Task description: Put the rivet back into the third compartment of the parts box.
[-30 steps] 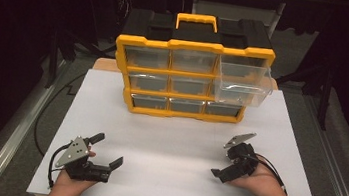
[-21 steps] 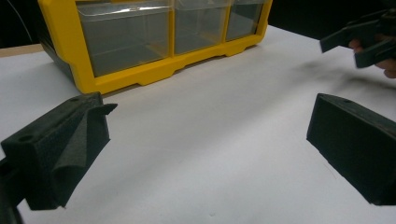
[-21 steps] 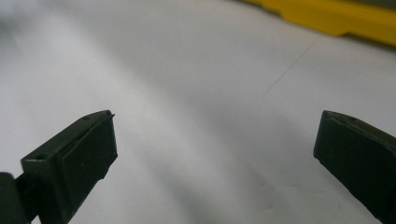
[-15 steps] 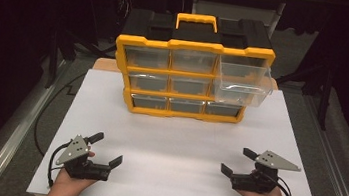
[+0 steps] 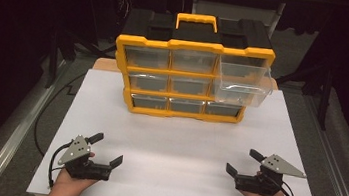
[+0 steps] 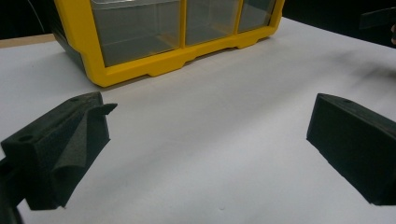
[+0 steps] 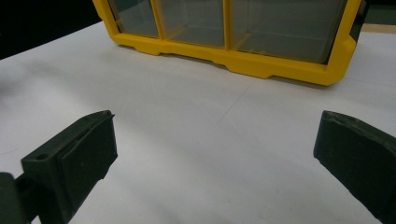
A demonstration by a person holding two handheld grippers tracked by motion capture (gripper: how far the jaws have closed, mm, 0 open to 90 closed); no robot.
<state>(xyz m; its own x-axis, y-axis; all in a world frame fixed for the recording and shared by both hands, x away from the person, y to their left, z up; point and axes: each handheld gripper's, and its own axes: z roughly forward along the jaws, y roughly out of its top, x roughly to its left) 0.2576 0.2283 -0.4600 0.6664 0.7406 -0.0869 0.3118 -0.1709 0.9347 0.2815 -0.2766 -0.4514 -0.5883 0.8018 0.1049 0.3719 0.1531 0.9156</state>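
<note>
One yellow organizer (image 5: 191, 80) with nine clear drawers, one white board (image 5: 182, 144), and two hand-held grippers: left (image 5: 107, 149), right (image 5: 242, 161).

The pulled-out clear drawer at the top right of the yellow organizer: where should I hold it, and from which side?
Take the clear drawer by its front lip, coming from the front, the person's side. It sticks out of the yellow organizer toward the grippers, so its front wall is the free part. The right gripper, open, is probably the handier one.

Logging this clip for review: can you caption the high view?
Yellow drawer organizer on a white table, its top-right drawer pulled out; left gripper and right gripper rest open.
</note>
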